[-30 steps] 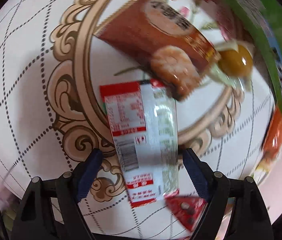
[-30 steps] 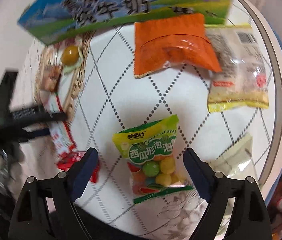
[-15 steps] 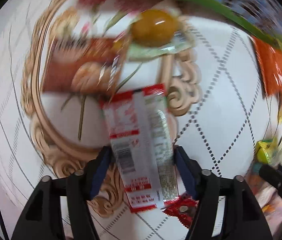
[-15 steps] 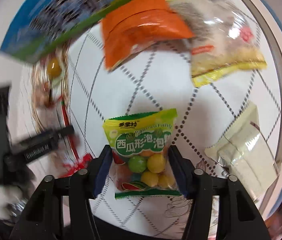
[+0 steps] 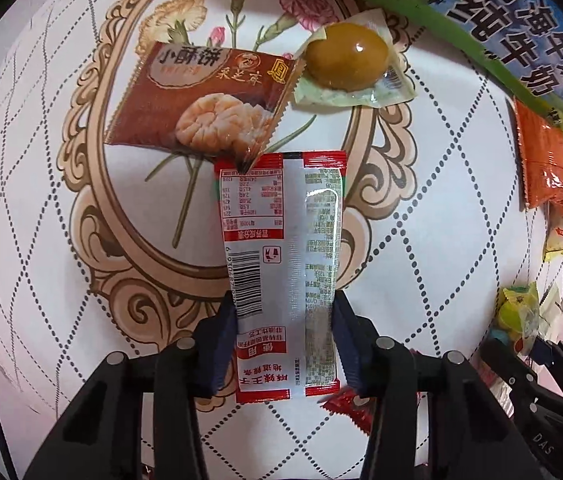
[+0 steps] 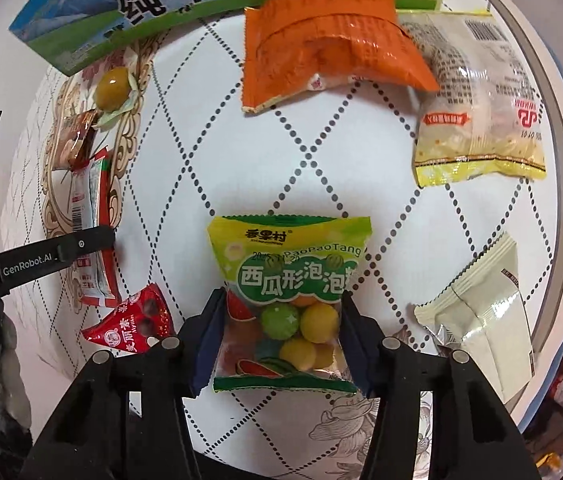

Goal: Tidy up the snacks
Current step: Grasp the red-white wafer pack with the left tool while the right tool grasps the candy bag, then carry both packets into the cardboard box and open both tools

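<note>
**Two claws clamped on snack packets over a patterned round surface**

The left claw (image 5: 283,344) is seen closed on a long red-and-white sachet (image 5: 281,256), its blue pads pressed to both long edges. The sachet's far end is overlapped by a corner of a brown pastry packet (image 5: 205,104), which lies inside an ornate oval frame printed on the surface (image 5: 421,240). Just beside the pastry packet, a vacuum-sealed brown egg (image 5: 345,62) is seen, its wrapper partly tucked under a green-and-blue milk carton (image 5: 521,52) that is cut off at the top edge. A small red packet (image 5: 347,410) is mostly hidden behind the right finger.

The right claw (image 6: 281,344) is closed on a green bubble-gum bag (image 6: 289,304) filled with coloured balls, near the surface's near edge. Beyond it, an orange packet (image 6: 329,44) rests against the carton and overlaps a clear-and-yellow bag (image 6: 477,100) towards the right edge. A cream foil packet (image 6: 481,312) lies at the right rim. A red triangular packet (image 6: 133,324) lies left of the claw. Print on most wrappers is too small to read.
</note>
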### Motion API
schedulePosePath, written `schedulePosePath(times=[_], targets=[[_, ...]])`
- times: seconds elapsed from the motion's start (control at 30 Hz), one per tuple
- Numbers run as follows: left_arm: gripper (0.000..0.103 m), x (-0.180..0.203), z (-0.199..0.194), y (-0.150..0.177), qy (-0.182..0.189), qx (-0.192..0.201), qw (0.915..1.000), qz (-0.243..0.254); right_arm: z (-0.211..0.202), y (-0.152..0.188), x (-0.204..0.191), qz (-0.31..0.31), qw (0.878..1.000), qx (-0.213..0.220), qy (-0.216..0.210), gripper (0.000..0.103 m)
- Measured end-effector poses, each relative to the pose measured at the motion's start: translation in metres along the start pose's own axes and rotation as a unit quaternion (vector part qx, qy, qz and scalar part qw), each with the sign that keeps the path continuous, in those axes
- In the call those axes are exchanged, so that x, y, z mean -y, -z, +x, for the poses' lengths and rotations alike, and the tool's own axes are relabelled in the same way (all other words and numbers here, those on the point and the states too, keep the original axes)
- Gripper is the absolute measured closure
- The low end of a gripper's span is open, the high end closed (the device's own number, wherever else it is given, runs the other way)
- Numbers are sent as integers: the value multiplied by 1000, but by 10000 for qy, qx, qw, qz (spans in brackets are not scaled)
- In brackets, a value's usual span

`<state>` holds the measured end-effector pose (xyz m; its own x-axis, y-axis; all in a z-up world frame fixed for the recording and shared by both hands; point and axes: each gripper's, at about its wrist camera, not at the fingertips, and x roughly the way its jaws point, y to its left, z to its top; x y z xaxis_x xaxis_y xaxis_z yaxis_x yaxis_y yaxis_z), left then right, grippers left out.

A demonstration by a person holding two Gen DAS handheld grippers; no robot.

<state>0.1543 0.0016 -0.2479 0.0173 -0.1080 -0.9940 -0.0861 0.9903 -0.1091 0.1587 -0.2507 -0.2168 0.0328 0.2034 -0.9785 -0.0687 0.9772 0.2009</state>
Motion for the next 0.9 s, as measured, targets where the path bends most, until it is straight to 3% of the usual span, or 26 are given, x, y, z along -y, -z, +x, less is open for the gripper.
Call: schedulePosePath(times=[0.17, 0.43, 0.53, 0.67, 0.8, 0.9], targets=[[61, 0, -29, -13, 87, 184, 9998, 74, -15, -2, 0, 84, 9995, 115, -275, 47], [61, 13, -129, -8, 498, 951, 9932, 460, -81, -27, -8, 116, 9931, 638, -978, 47], [61, 31, -174, -29, 737, 1196, 9882, 613, -116, -52, -12, 70, 9879, 980, -1201, 47], [61, 64, -205, -67, 1016, 1464, 9799, 893, -154, -92, -16, -32, 9824, 1401, -1236, 48], [61, 84, -215, -121, 905, 1671, 9741, 1225, -182, -151, -3, -78, 9799, 1829, -797, 48], [61, 88, -212, -164, 639, 1657, 9748, 1349, -184, -198, 6, -52, 9817, 1828, -524, 48]])
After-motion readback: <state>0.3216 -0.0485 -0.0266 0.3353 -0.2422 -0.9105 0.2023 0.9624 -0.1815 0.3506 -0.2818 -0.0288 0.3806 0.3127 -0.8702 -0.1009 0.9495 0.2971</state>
